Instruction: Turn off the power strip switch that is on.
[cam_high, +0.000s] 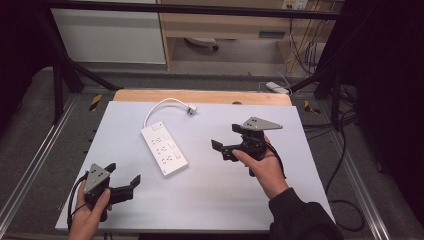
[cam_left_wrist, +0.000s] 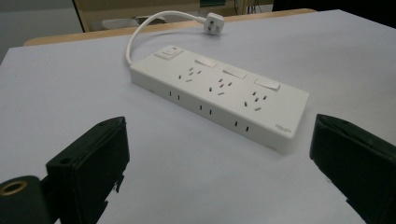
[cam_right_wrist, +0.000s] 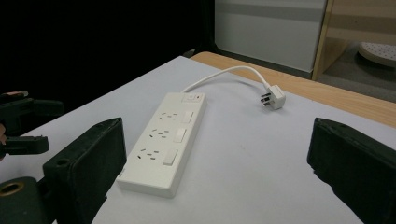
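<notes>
one white power strip (cam_high: 164, 149) lies flat a little left of the middle of the high view, slanting from upper left to lower right on the pale desk (cam_high: 210, 200). it has three sockets in a row, each with its own rocker switch (plus one more switch at the cord end). its white cord (cam_high: 159, 105) loops up from the upper end and runs right to a white plug (cam_high: 191, 109), which rests on the desk near the far wooden edge. right of the strip, at centre frame, the right tongs (cam_high: 223, 148) are held above the desk, jaws spread wide with nothing between them, pointing left toward the strip. in the lower left corner the left tongs (cam_high: 125, 181) are also wide open and empty, well apart from the strip, jaws pointing right. in the left gripper view the strip (cam_left_wrist: 219, 91) sits beyond the two black jaws; in the right gripper view it (cam_right_wrist: 164, 140) lies just past the left jaw.
</notes>
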